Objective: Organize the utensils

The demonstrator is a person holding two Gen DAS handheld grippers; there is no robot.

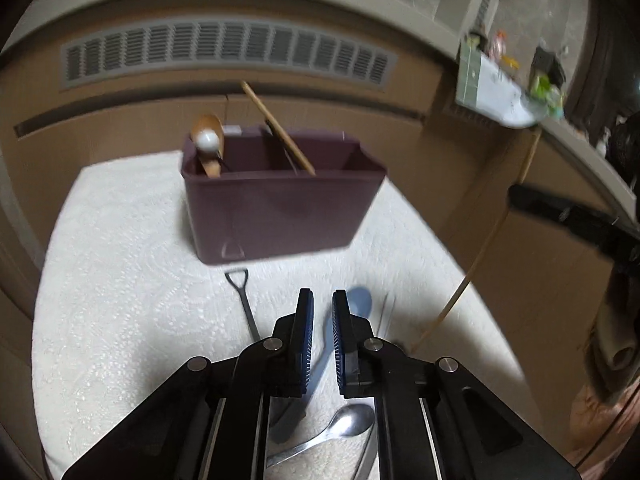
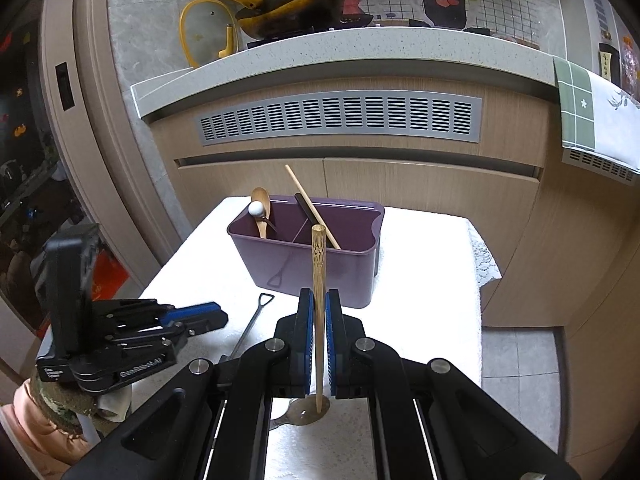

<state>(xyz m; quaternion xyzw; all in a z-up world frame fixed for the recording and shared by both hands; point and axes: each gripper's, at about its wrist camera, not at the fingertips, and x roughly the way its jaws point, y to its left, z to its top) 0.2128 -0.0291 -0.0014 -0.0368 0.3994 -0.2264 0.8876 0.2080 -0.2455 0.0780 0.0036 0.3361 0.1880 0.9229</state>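
Observation:
A purple divided caddy (image 1: 276, 208) (image 2: 308, 260) stands on the white cloth. It holds a wooden spoon (image 1: 206, 136) (image 2: 262, 210) with a white ball-ended utensil in the left part and a leaning wooden chopstick (image 1: 278, 128) (image 2: 312, 206). My right gripper (image 2: 319, 300) is shut on a bamboo chopstick (image 2: 318, 280), held upright in front of the caddy; it also shows in the left wrist view (image 1: 480, 248). My left gripper (image 1: 322, 300) (image 2: 208, 314) is slightly open and empty above a blue spoon (image 1: 352, 304). A metal spoon (image 1: 344, 426) (image 2: 308, 412) and a black-handled utensil (image 1: 244, 300) (image 2: 256, 316) lie on the cloth.
The cloth-covered table (image 2: 432, 280) stands before a wooden cabinet with a vent grille (image 2: 340, 120). A countertop above carries a yellow pan (image 2: 288, 12) and a lid. A green-and-white towel (image 2: 592, 112) hangs at the right. Tiled floor (image 2: 520, 380) lies to the right of the table.

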